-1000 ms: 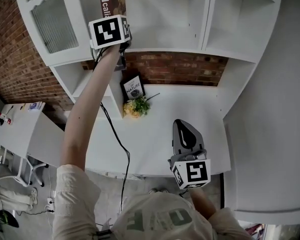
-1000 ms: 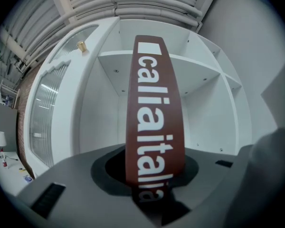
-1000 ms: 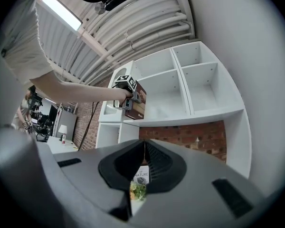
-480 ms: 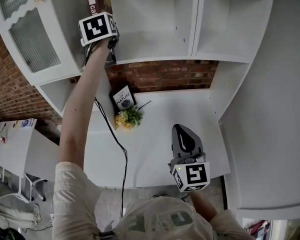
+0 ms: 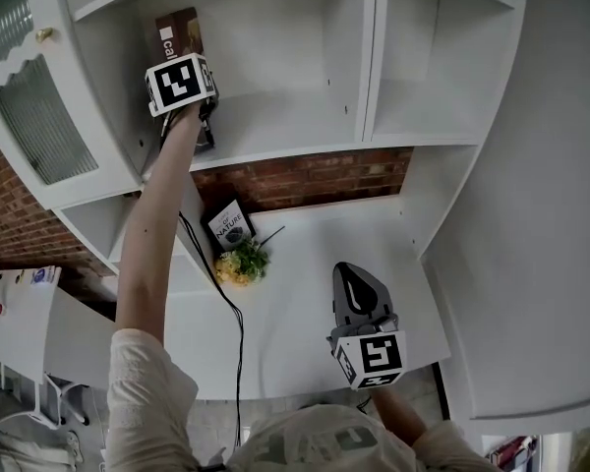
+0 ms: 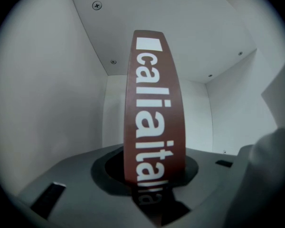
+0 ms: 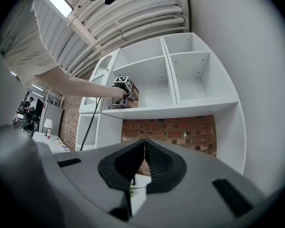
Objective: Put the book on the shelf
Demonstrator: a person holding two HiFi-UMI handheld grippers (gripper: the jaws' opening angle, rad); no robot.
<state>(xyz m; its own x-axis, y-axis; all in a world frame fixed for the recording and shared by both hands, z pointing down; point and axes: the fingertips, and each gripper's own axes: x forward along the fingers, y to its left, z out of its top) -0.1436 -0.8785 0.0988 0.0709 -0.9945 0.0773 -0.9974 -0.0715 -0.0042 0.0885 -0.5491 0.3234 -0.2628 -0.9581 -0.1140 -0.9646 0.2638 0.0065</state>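
1. Dark-red stiff-covered book (image 6: 154, 103) stands upright in the left bay of the white painted shelf unit (image 5: 285, 131), upper left of the head view.
2. Left gripper (image 6: 152, 184) has its jaws clamped on the book's lower end. The book looks rigid and fairly light, with a smooth cover that may slip.
3. Right gripper (image 7: 143, 167) has its jaws pressed together and empty, lower centre.

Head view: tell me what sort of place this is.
Probably a study or home-office corner: a white shelf unit with open compartments stands over a white desk, against a brick wall, with flowers on the desk.
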